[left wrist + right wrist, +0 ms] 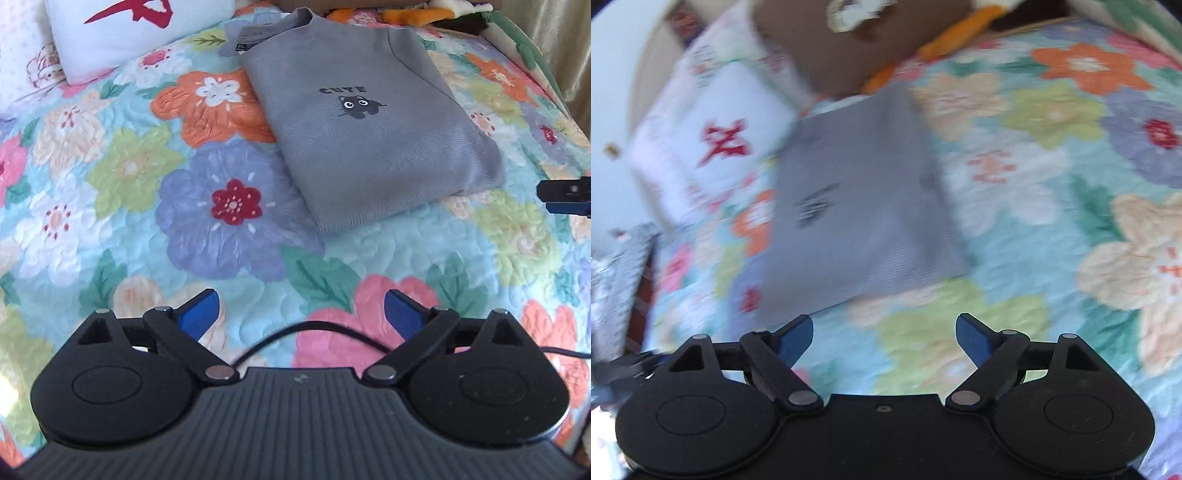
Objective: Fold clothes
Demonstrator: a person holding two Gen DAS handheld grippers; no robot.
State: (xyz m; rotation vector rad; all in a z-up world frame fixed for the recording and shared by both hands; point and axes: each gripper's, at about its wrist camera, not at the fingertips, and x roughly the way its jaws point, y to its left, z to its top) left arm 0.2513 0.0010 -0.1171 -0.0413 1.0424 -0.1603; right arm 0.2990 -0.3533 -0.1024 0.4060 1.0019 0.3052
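Note:
A grey T-shirt (362,122) with a black cat print and the word CUTE lies folded into a neat rectangle on the floral quilt (122,206). My left gripper (301,314) hovers open over the quilt, short of the shirt's near edge, nothing between its blue pads. In the blurred right wrist view the same folded shirt (857,218) lies ahead of my right gripper (884,341), which is open and empty over the quilt (1034,240). The right gripper's tip (567,197) shows at the right edge of the left wrist view, beside the shirt's near right corner.
A white pillow with a red mark (122,33) rests at the head of the bed, left of the shirt. Plush toys in orange and brown (406,13) lie beyond the collar. The bed's right edge (554,85) borders a curtain. A black cable (317,328) hangs across the left gripper.

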